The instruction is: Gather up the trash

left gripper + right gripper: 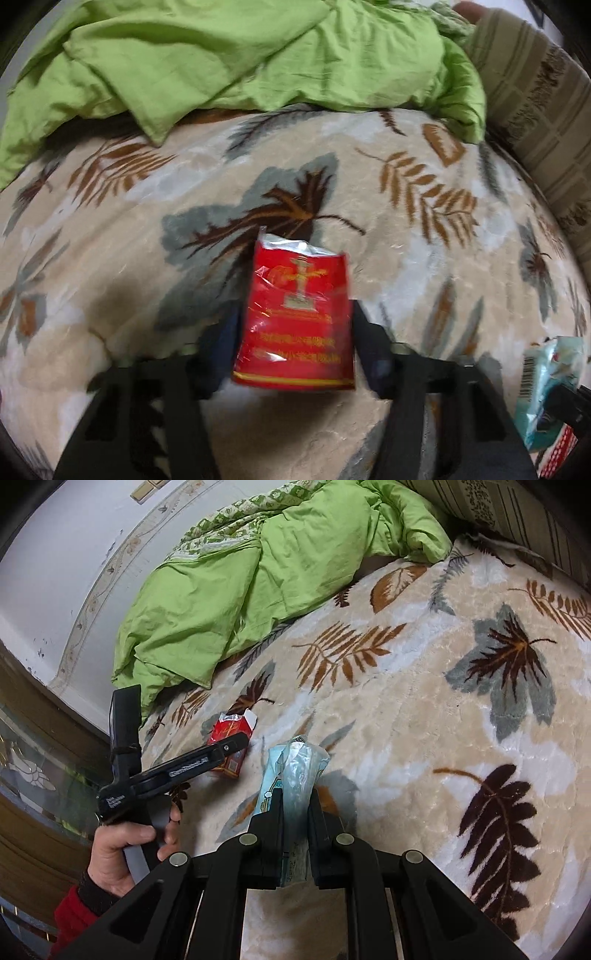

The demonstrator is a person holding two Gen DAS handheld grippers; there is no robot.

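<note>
My left gripper (pixel 295 325) is shut on a red cigarette pack (pixel 295 317) with torn foil at its top, holding it just above the bed blanket (pixel 424 258). The pack also shows in the right wrist view (pixel 229 746), held by the left gripper (pixel 236 747). My right gripper (pixel 297 805) is shut on a light blue plastic wrapper (pixel 295 771), which stands up between the fingers. That wrapper shows at the lower right edge of the left wrist view (pixel 550 387).
A rumpled green quilt (pixel 258 55) lies across the far side of the bed, also in the right wrist view (pixel 240 587). A striped headboard cushion (pixel 535 110) is at the right. A white wall (pixel 74 554) and wooden frame (pixel 44 716) border the bed's left.
</note>
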